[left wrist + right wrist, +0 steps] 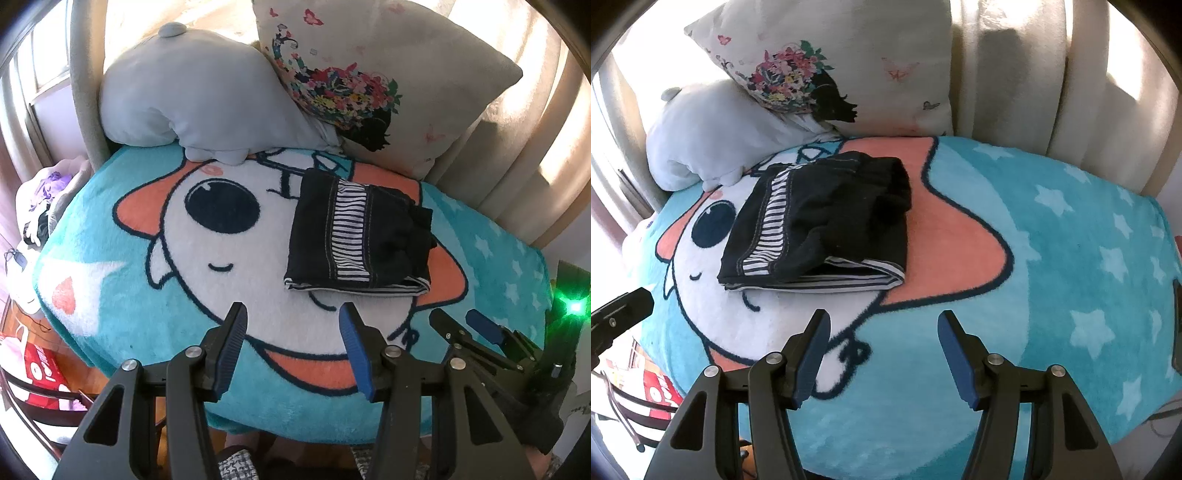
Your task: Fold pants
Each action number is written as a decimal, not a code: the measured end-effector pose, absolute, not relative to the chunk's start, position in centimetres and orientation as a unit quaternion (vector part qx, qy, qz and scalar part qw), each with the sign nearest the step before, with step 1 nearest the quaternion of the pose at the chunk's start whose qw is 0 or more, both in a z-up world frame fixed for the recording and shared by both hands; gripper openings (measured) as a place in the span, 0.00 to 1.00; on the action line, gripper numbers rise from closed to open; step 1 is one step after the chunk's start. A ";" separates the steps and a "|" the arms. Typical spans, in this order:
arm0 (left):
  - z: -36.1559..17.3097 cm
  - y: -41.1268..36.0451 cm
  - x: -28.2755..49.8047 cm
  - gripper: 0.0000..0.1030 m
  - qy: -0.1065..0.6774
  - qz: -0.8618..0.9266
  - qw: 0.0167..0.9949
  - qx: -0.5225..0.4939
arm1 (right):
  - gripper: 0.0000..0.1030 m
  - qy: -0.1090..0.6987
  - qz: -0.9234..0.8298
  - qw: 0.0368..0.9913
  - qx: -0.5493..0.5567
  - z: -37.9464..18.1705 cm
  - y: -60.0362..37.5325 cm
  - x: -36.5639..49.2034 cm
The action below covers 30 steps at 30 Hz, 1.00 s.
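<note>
Pants [354, 232] lie folded on the cartoon blanket [147, 236], left gripper [291, 314] and right gripper [882, 321] both apart, empty.

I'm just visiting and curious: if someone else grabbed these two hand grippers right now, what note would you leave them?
Left gripper: open, empty, hovering over the blanket.
Right gripper: open, empty, beside it.
Pants: dark with a striped panel, lying as a compact folded bundle mid-blanket, in front of the grey pillow and floral pillow.
Done: folding looks finished; neither gripper touches the bundle.
Left: probably nothing, perhaps tidy the rumpled right side.
</note>
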<state>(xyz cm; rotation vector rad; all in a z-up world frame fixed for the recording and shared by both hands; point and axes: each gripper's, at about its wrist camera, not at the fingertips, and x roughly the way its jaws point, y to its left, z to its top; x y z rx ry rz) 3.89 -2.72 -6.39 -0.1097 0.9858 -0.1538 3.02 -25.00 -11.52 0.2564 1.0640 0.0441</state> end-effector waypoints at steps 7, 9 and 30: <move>-5.5 -4.9 3.9 0.49 0.462 -0.079 0.883 -0.028 | 0.64 0.492 0.004 0.859 0.142 -11.2 -27.0 2.2; -5.3 -5.7 3.8 0.49 0.458 -0.084 0.885 -0.019 | 0.65 0.488 -0.006 0.860 0.152 -11.2 -28.0 2.0; -0.3 -4.2 0.5 0.67 0.340 -0.024 0.940 -0.009 | 0.65 0.488 -0.002 0.856 0.170 -11.6 -29.4 1.4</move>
